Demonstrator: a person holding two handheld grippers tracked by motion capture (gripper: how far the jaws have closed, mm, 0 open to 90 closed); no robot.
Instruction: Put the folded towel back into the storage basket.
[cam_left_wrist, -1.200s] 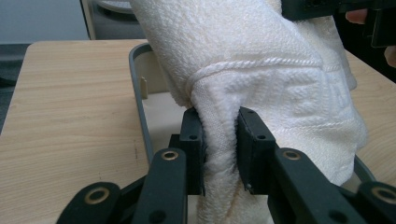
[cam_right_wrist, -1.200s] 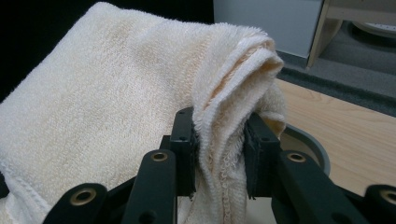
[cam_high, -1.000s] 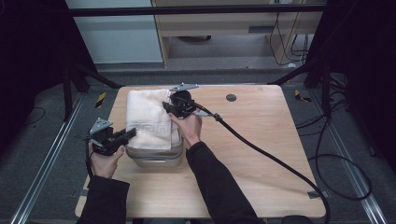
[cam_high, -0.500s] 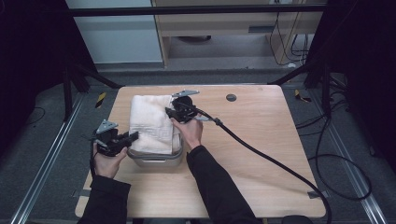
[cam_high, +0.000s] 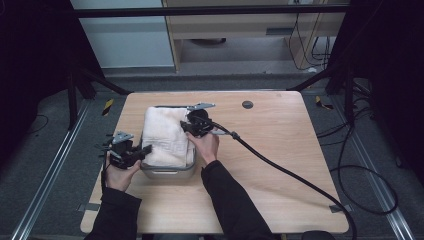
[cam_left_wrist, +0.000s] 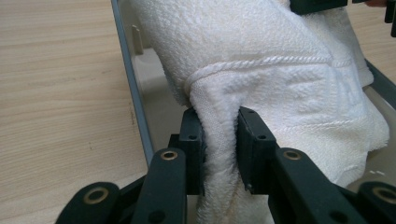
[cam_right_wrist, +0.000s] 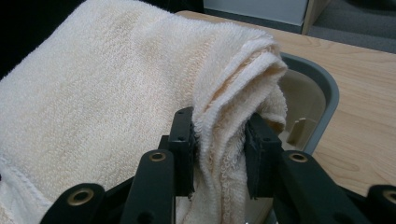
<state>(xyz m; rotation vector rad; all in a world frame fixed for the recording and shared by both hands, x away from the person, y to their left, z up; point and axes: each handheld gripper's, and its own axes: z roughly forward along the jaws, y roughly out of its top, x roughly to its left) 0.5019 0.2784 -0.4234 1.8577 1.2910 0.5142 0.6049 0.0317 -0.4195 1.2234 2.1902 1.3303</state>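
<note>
As both hands sank, the towel (cam_high: 165, 137) — gripped each side — settled into the bin (cam_high: 167, 172).

A: High cam sits above the person's side, looking forward and down over the whole surface (cam_high: 280, 150).

B: And the gripper cams?

A: Each rides its gripper, looking along its fingers, very close. All three share the towel (cam_high: 165, 135) draped over the bin (cam_high: 167, 172).

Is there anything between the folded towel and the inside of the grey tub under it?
Nothing visible. Both grippers, left gripper and right gripper, pinch the towel over the tub, whose visible inside looks bare.
</note>
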